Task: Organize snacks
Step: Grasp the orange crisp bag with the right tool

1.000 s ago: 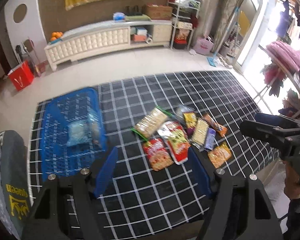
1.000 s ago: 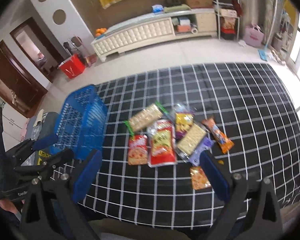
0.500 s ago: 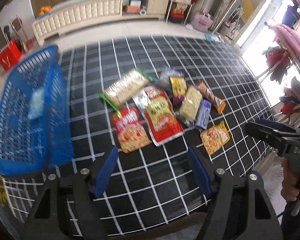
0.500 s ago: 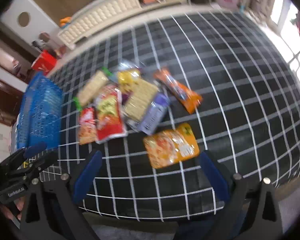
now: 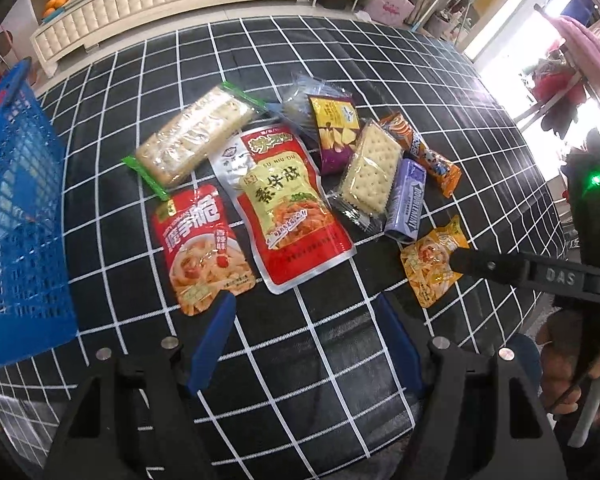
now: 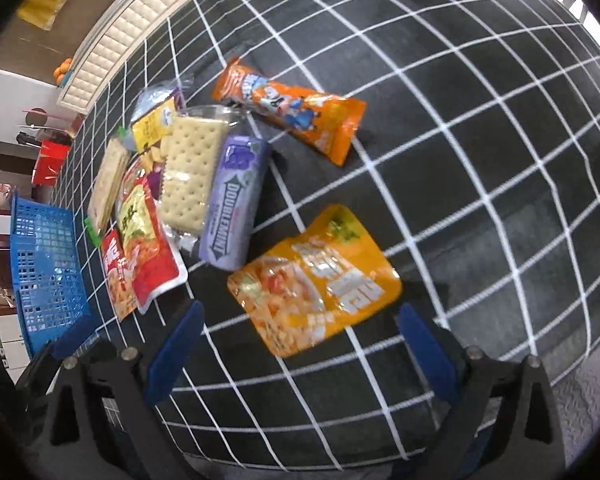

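The left gripper [image 5: 304,320] gapes empty just short of the red pouch [image 5: 202,246]. Only the right view shows the right gripper [image 6: 300,332] open over the orange pouch [image 6: 316,278]. The blue basket [image 5: 18,200] at nine o'clock sits blurred, its contents unreadable.

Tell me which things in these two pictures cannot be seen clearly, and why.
- Blue basket: left wrist view, cut off by the left edge; its contents cannot be told.
- Clear packet: left wrist view, mostly under the purple-and-yellow packet.
- Small red packet: right wrist view, partly covered by the bigger red packet.
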